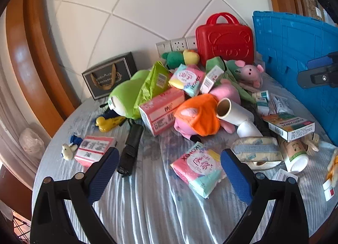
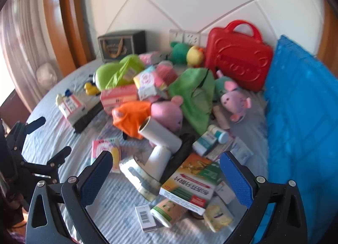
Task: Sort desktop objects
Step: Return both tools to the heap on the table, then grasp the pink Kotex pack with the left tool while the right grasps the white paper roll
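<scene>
A pile of mixed objects lies on a round table with a striped cloth (image 1: 152, 201). My left gripper (image 1: 169, 170) is open and empty, low over the cloth, with a pink Kotex pack (image 1: 198, 168) just inside its right finger and a black folded umbrella (image 1: 132, 149) beyond its left finger. My right gripper (image 2: 164, 172) is open and empty above a green-and-orange medicine box (image 2: 190, 182) and two white rolls (image 2: 160, 138). The left gripper (image 2: 38, 138) also shows in the right wrist view. Plush toys, an orange cloth (image 1: 200, 115) and pink boxes (image 1: 162, 108) fill the middle.
A red plastic case (image 1: 226, 41) leans on the wall at the back. A blue crate (image 1: 300, 64) stands at the right. A dark gift bag (image 1: 109, 75) sits back left. A white bottle (image 1: 294, 155) and small boxes lie at the right near the table edge.
</scene>
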A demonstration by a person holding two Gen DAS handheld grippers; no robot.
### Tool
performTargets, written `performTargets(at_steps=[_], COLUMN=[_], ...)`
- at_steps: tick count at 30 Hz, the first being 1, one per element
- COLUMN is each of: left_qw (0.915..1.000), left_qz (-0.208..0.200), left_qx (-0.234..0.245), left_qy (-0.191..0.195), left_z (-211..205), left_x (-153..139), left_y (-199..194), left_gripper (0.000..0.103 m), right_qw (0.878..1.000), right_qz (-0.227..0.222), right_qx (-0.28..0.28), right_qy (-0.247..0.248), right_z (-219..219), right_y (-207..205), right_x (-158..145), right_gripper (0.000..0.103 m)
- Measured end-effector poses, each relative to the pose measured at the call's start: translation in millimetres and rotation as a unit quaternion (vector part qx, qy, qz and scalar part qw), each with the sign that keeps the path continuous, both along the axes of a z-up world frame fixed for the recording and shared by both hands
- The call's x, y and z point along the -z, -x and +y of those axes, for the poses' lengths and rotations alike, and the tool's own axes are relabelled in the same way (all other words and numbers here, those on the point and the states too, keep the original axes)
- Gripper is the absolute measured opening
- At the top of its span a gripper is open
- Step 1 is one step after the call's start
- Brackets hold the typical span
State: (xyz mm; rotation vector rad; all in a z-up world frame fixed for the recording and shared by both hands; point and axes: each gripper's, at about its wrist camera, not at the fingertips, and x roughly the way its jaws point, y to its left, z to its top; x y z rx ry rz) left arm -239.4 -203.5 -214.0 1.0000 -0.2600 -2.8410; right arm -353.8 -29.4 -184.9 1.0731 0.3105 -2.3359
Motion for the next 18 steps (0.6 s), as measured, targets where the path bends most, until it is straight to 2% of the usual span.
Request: performTargets(at_steps=[3, 5, 9, 12, 14, 18], left_qw=[0.9992, 0.9985, 0.9945, 0.9905, 0.9867, 0.9833], left_qz=[-0.027, -0.038, -0.062, -0.091, -0.108, -0.104], left_qx=[-0.002, -0.016, -0.055, -0.078, -0.09, -0.094], left_qy=[-0.031, -0.035, -0.065, -0.067, -0.082, -0.116], left_z=[6.9, 11.8, 7.7, 7.0, 6.3, 4.2], left_x=[18.6, 29.7, 49.7, 70.5, 84.1, 92.1], left_y=[13.0, 26.6, 51.2, 62.8, 65.2, 67.7], left_gripper=[0.098, 0.098, 0.098, 0.098, 0.098, 0.098], right_qw=[1.0, 0.999, 0.998, 0.995, 0.99, 0.98], right_qz=[-0.027, -0.038, -0.037, -0.027, -0.018, -0.008], right_qx=[-0.01, -0.019, -0.052, -0.094, -0.131, -0.177], right_qy=[0.004, 0.006, -0.002, -0.027, -0.05, -0.089], right_z=[-2.7, -2.8, -10.8, -23.5, -36.7, -64.2], right_y=[18.1, 29.7, 46.3, 55.4, 59.9, 73.4], right_x=[19.5, 27.6, 38.0, 49.5, 62.2, 90.5], right_gripper=[0.103, 0.103, 0.103, 0.103, 0.103, 0.103])
